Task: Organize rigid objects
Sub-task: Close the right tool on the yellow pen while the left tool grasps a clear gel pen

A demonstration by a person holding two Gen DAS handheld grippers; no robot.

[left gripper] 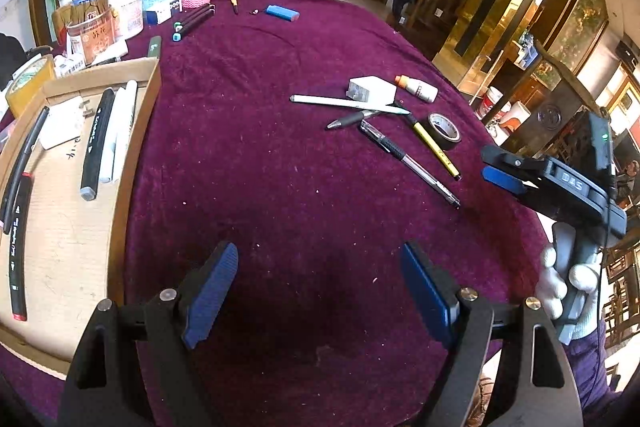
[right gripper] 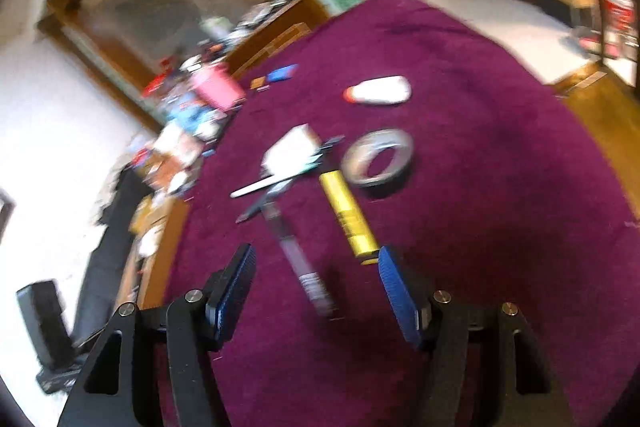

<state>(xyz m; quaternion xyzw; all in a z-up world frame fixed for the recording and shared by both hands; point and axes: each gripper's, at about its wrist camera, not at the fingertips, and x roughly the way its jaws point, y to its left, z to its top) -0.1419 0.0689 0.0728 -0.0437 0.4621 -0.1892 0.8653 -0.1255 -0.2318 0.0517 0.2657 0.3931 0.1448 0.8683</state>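
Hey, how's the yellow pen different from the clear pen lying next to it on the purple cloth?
The yellow pen has an opaque yellow barrel; the clear pen has a see-through barrel with a black grip. The yellow pen lies beside the roll of black tape; the clear pen lies farther from it, on the yellow pen's other side. Both lie flat on the purple cloth, slanting much the same way, untouched.

The right gripper (right gripper: 316, 263) stood with its jaws apart over a purple tablecloth (right gripper: 500, 187). Ahead, blurred, lay a clear pen (right gripper: 296, 251), a yellow marker (right gripper: 349, 217), a tape roll (right gripper: 378, 157) and a white bottle (right gripper: 380, 90).
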